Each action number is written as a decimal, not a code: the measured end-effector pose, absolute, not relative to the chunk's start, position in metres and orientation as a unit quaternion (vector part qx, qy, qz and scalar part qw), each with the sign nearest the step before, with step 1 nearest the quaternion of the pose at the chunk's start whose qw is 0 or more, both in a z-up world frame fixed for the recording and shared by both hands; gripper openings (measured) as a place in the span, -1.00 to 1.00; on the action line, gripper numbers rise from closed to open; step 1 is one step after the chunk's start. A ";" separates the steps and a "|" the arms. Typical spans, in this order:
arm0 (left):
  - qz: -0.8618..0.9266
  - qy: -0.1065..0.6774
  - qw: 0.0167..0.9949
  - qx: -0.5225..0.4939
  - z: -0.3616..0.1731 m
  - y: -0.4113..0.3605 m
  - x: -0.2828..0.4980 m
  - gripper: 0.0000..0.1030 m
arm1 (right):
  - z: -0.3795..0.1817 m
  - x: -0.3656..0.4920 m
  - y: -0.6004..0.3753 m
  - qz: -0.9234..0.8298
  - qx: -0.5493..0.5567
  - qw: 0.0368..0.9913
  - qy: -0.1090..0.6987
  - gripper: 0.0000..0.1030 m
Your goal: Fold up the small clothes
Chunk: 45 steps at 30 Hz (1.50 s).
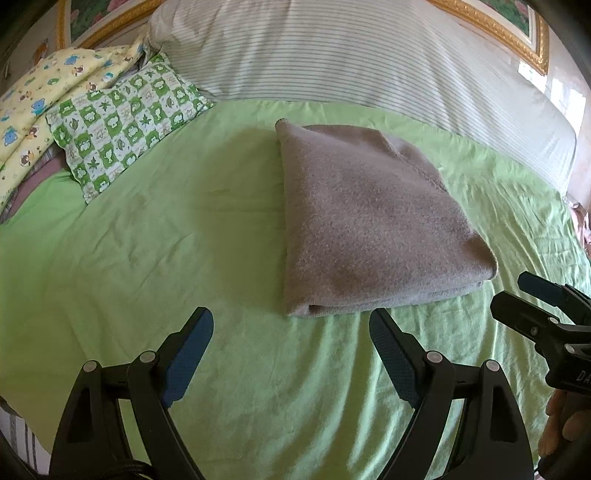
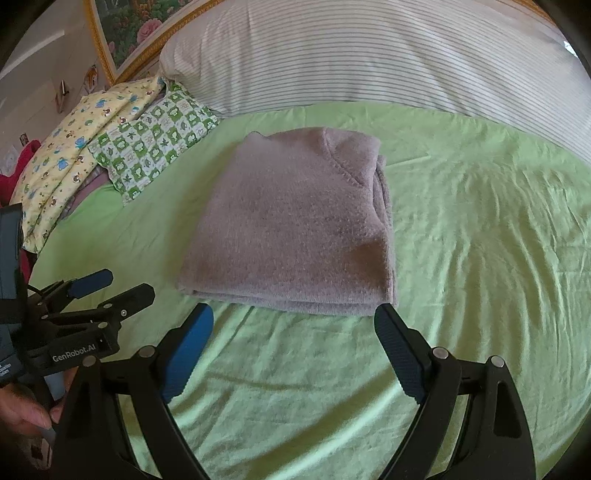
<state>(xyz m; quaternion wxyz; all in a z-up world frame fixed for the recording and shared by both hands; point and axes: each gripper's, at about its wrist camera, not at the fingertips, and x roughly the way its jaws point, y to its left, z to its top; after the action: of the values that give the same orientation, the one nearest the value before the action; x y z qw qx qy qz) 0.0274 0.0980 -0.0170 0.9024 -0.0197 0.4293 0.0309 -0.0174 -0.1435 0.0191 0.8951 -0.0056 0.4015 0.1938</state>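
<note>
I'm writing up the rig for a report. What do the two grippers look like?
Both are alike. The left gripper and right gripper are black, with two angled fingers on silver pivot pins, each lined with a textured blue pad. The left one's body carries white "GenRobot.AI" lettering. No sleeves show.

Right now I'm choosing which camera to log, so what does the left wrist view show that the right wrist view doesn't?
Only the left wrist view: the right claw at its right edge. Only the right wrist view: the left claw, a red item at the far left, and the floral picture's pink blooms. Both: the folded grey fleece garment, green bedsheet, striped white pillow, and both claws open and empty.
</note>
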 end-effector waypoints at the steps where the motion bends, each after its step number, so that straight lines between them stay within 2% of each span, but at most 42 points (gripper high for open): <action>1: 0.030 0.431 0.902 -0.022 -0.018 0.098 0.028 0.69 | 0.019 -0.016 -0.143 0.194 -0.005 0.895 0.402 0.73; 45: 0.019 0.428 0.903 -0.013 -0.021 0.090 0.044 0.69 | 0.014 0.002 -0.149 0.194 0.010 0.897 0.397 0.73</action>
<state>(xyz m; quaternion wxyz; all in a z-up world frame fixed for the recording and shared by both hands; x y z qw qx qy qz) 0.0437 0.0904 -0.0211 0.9034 -0.0127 0.4281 0.0194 0.0017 -0.1486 0.0139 0.8971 0.0096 0.3969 0.1940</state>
